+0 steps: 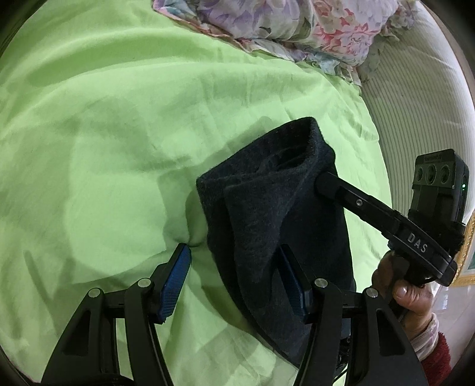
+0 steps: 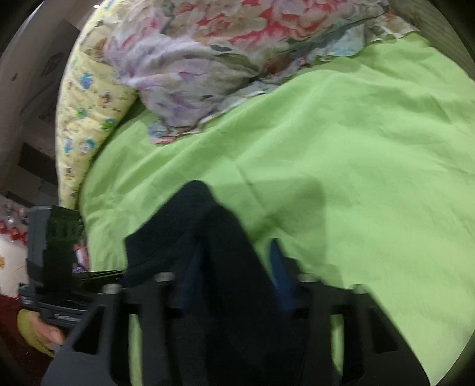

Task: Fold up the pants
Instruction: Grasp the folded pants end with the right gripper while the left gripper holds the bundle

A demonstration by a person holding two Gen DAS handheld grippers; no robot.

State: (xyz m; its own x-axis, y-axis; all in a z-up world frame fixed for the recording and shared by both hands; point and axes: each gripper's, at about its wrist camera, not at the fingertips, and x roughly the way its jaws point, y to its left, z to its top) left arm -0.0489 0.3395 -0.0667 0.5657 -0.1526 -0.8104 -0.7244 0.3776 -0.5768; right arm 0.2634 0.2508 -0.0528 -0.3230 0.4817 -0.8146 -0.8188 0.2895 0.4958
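Observation:
The dark navy pants point(image 1: 267, 207) lie bunched on the green bedsheet point(image 1: 104, 133), with one folded end raised. My left gripper point(image 1: 234, 248) is open; its left pad point(image 1: 175, 276) rests against the bare sheet and the cloth drapes over its right pad point(image 1: 292, 285). My right gripper point(image 1: 323, 182) reaches in from the right, one finger pressed into the raised edge and the other hidden in the fabric. In the blurred right wrist view the pants point(image 2: 225, 252) fill the gap of the right gripper point(image 2: 234, 252), which looks shut on them.
A floral quilt point(image 1: 282, 26) is heaped at the far end of the bed, with a yellow cartoon-print cover point(image 2: 86, 104) beside it. A ribbed white mattress edge point(image 1: 415, 112) runs along the right. A hand point(image 1: 409, 294) holds the right gripper's handle.

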